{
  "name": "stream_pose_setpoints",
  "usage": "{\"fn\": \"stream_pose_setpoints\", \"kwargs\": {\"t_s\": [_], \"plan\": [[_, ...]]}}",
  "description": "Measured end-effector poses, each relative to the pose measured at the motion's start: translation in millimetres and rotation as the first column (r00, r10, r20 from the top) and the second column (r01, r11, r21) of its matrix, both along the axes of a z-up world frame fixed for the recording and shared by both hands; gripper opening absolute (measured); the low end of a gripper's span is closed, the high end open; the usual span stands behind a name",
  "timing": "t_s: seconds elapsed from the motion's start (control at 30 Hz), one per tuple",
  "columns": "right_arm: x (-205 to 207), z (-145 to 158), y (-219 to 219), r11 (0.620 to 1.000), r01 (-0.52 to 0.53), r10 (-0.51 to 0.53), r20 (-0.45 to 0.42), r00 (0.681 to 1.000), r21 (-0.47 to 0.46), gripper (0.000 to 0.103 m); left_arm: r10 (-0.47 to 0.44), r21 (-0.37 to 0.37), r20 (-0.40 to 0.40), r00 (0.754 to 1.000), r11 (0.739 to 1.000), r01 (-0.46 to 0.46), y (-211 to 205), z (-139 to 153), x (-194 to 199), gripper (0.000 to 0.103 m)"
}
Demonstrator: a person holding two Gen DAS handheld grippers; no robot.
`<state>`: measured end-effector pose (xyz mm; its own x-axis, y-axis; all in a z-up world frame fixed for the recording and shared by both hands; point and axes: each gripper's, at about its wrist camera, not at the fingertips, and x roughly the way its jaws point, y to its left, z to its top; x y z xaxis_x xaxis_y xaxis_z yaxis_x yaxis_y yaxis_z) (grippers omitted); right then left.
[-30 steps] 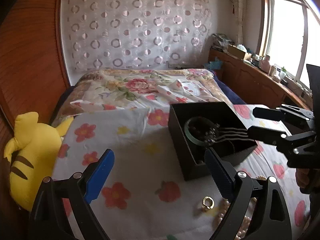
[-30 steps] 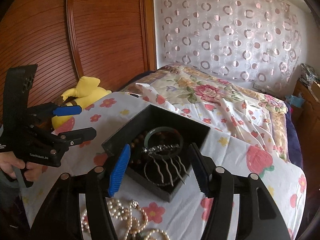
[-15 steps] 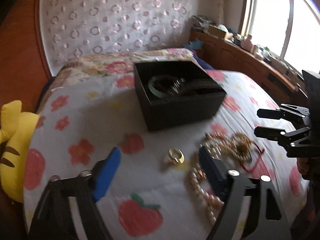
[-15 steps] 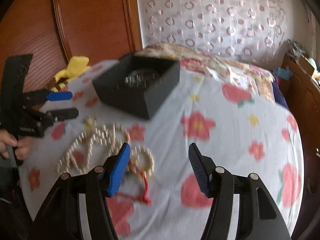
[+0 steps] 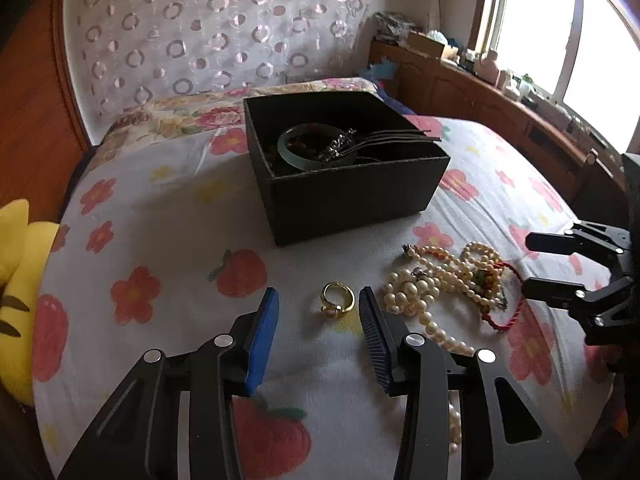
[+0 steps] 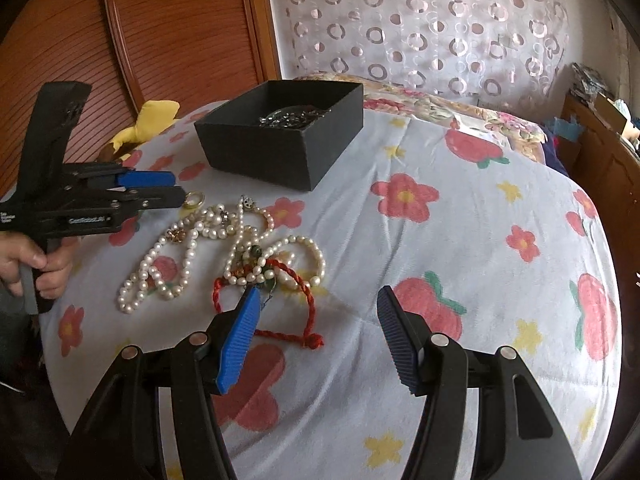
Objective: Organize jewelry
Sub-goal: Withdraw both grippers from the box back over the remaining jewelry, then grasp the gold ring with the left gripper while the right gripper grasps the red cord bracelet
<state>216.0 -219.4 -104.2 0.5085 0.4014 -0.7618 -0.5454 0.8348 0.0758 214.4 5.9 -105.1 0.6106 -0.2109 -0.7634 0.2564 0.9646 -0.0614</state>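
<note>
A gold ring [image 5: 338,301] lies on the flowered sheet, in the gap between the tips of my left gripper [image 5: 318,303], whose jaws are closing; the pads stand clear of it. The same ring [image 6: 194,199] shows just past my left gripper [image 6: 176,187] in the right wrist view. A tangle of pearl strands [image 6: 208,240] with a red cord bracelet [image 6: 280,308] lies right of the ring. My right gripper [image 6: 318,306] is open, its left pad over the cord. A black box [image 5: 340,176] behind holds a green bangle [image 5: 298,152] and a hair comb [image 5: 384,140].
A yellow plush toy [image 5: 16,264] lies at the bed's left edge beside a wooden wardrobe [image 6: 140,40]. A wooden ledge [image 5: 500,100] with clutter runs under the window on the right. A hand [image 6: 36,264] holds the left gripper's handle.
Both grippers dropped from over the box to the jewelry in front of it. The left jaws narrowed around the ring. The right jaws kept their width.
</note>
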Motion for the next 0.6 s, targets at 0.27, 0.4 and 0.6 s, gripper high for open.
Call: {"fn": "stream_pose_setpoints", "kwargs": {"t_s": [0.27,0.4,0.6], "plan": [[-1.9,-1.0,-9.3,1.0,0.016,-0.016,-0.006,1.0,0.001,0.063,-0.023,0.048,-0.006,1.0,0.999,0.023,-13.0,-6.8,7.6,0.035],[-4.0,-1.7,-9.1,1.0,0.012,-0.012,-0.008,1.0,-0.002,0.063,-0.041,0.051,-0.004,0.999,0.998,0.041,-15.3,-6.9,5.4,0.018],[-6.2,-3.3,-4.4,1.0,-0.001,0.001,-0.011,1.0,-0.007,0.063,-0.03,0.022,0.005,1.0,0.999,0.03,-9.7,-3.6,-2.8,0.018]]}}
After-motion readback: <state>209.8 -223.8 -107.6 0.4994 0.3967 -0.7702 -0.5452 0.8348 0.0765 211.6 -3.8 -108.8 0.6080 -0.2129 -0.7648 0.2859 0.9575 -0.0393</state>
